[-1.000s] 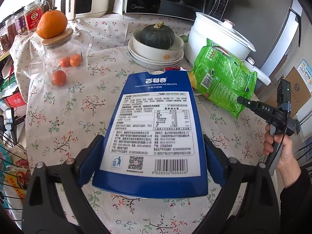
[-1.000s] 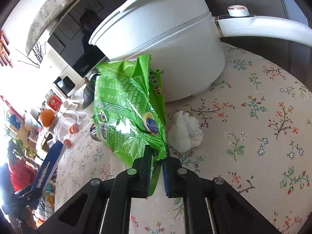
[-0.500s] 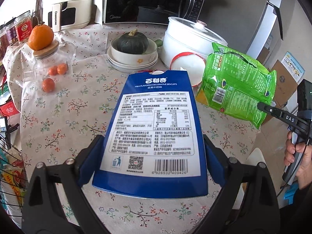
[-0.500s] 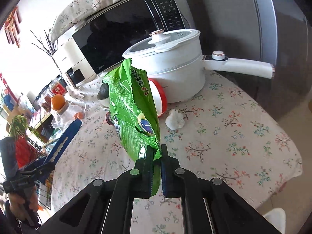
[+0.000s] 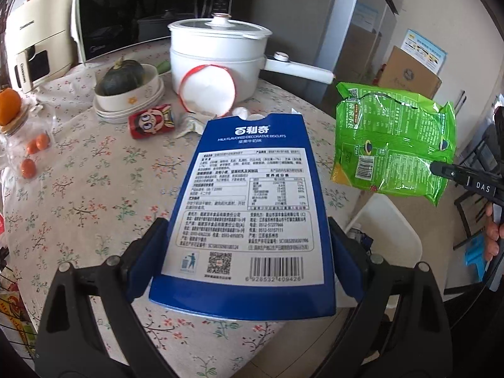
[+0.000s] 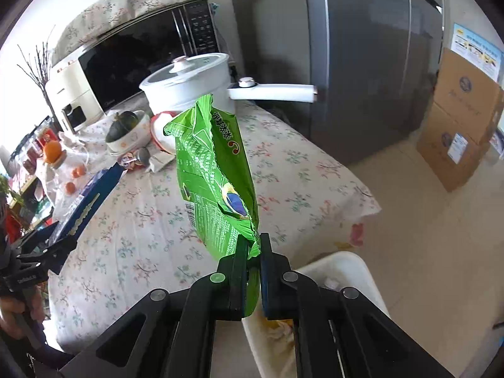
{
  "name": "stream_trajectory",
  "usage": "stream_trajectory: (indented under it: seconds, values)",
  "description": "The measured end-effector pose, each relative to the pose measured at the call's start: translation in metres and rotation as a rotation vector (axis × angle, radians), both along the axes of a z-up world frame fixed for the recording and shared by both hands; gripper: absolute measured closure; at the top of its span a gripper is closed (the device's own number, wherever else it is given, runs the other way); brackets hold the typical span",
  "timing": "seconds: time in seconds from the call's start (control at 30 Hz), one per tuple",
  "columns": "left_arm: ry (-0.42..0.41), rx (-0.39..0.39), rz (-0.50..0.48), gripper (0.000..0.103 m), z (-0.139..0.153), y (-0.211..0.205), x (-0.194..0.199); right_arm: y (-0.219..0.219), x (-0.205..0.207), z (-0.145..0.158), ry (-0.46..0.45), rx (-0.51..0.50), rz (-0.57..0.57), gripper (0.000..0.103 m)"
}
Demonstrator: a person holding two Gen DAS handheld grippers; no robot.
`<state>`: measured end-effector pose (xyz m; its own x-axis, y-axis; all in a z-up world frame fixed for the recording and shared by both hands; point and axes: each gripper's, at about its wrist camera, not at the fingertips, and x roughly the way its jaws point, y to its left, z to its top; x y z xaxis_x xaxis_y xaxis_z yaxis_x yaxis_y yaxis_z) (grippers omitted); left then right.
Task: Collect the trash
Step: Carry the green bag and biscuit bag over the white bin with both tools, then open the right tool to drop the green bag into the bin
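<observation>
The left gripper (image 5: 242, 252) clamped a blue biscuit box (image 5: 249, 208) above the floral tablecloth (image 5: 94, 195). The right gripper (image 6: 252, 252) pinched a green snack bag (image 6: 214, 170) above a white bin (image 6: 356, 271) beside the table. A white electric pot (image 5: 217, 53), red can (image 5: 151, 121) and crumpled tissue (image 5: 242, 112) sat behind.

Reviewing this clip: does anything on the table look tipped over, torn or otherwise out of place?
Yes. A red cartoon can lies on its side near the stacked bowls, with a crumpled wrapper beside it. A red-rimmed white lid leans on edge against the white pot. The green snack bag, held in the right gripper, is torn open along its top.
</observation>
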<state>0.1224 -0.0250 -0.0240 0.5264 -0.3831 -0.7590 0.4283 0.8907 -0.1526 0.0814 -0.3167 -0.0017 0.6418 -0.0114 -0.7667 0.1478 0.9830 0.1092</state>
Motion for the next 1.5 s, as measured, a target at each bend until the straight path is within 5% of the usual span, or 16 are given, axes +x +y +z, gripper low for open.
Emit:
stream_trajectory:
  seconds: [0.4, 0.87, 1.0, 1.13, 1.5]
  values:
    - [0.02, 0.003, -0.239, 0.008, -0.011, -0.095, -0.04, -0.062, -0.068, -0.017, 0.128, -0.104, -0.08, 0.095]
    - [0.075, 0.053, -0.408, 0.008, -0.038, -0.153, -0.068, -0.095, -0.085, -0.081, 0.381, -0.156, -0.131, 0.095]
    - [0.083, 0.072, -0.448, 0.008, -0.042, -0.165, -0.074, -0.101, -0.083, -0.092, 0.411, -0.116, -0.135, 0.086]
    - [0.103, 0.098, -0.478, 0.008, -0.051, -0.177, -0.078, -0.105, -0.084, -0.087, 0.387, -0.092, -0.146, 0.048]
    - [0.151, 0.155, -0.578, 0.008, -0.074, -0.212, -0.088, -0.115, -0.092, -0.08, 0.352, -0.106, -0.183, 0.047]
